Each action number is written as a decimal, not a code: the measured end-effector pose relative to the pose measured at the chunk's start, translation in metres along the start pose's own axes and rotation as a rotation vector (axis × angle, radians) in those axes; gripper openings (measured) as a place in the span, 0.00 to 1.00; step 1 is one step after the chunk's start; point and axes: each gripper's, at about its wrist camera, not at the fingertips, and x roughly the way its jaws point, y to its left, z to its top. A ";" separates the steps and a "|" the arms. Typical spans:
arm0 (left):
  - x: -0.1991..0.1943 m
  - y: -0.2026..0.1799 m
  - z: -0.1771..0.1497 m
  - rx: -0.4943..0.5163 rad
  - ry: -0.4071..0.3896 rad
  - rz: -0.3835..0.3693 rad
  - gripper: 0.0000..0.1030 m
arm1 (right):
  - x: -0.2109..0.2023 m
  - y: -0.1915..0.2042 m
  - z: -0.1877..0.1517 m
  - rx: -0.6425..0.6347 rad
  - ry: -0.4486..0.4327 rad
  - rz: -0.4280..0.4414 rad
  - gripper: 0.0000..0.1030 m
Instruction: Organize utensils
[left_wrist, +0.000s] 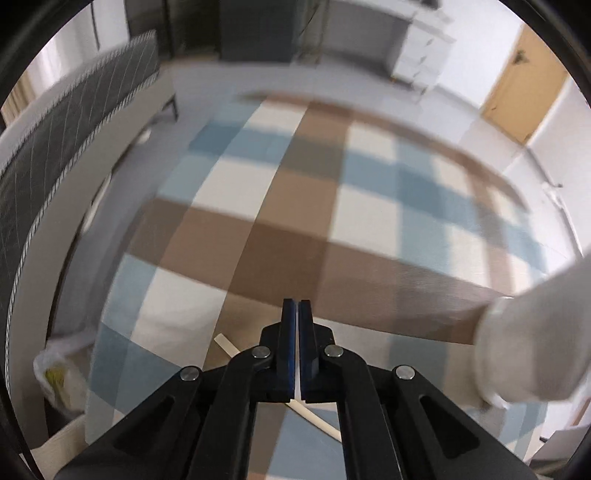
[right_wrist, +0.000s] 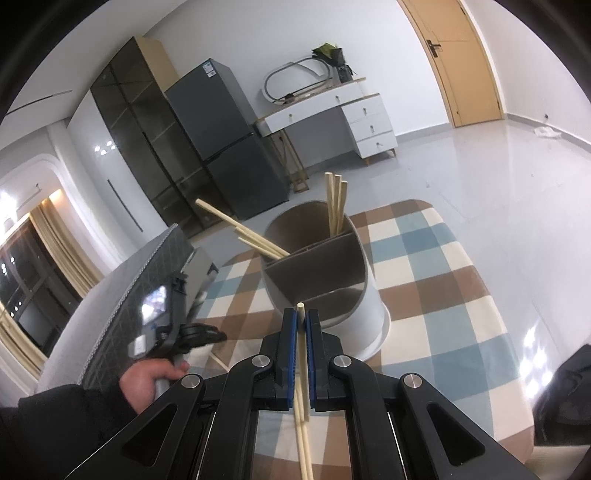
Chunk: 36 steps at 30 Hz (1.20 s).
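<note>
On the left, the left tongs (left_wrist: 297, 306) sit low over the checked cloth of the counter (left_wrist: 229, 184), and their blue pads look pressed together with only a pale sliver between them. A chopstick (left_wrist: 226, 341) lies on the cloth beneath them, but whether the pads actually grip it cannot be told from the left wrist view, which is smeared by motion. The risk on this side, as I judge it, is a missed or skewed grip: a thin stick lying flat can roll off or pivot out when lifted.

In the right wrist view the person's left hand (right_wrist: 146, 384) holds that tool near the counter's left edge. To its right stands the utensil holder (right_wrist: 325, 280), a white tub with a brown inner lining and dividers. Its left compartment holds several chopsticks (right_wrist: 240, 227) that lean far out to the left; the far compartment holds three upright chopsticks (right_wrist: 335, 205); the two nearer compartments look empty, though their bottoms are partly hidden.

The right tongs (right_wrist: 301, 325) are closed on a pair of chopsticks (right_wrist: 302, 373), the tip poking out just short of the holder's near rim. The pair seems held unevenly, so one stick may slip. Coming in low could also knock the light tub, and the leaning sticks might tip out.
</note>
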 end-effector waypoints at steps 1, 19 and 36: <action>-0.013 -0.003 -0.004 0.015 -0.030 -0.023 0.00 | -0.002 0.002 -0.001 -0.007 -0.003 0.000 0.04; -0.011 0.063 -0.008 -0.199 0.186 -0.086 0.62 | -0.006 0.018 -0.010 -0.058 -0.018 0.008 0.04; 0.024 0.016 0.003 -0.098 0.243 0.131 0.06 | 0.007 0.005 -0.003 -0.004 0.018 0.014 0.04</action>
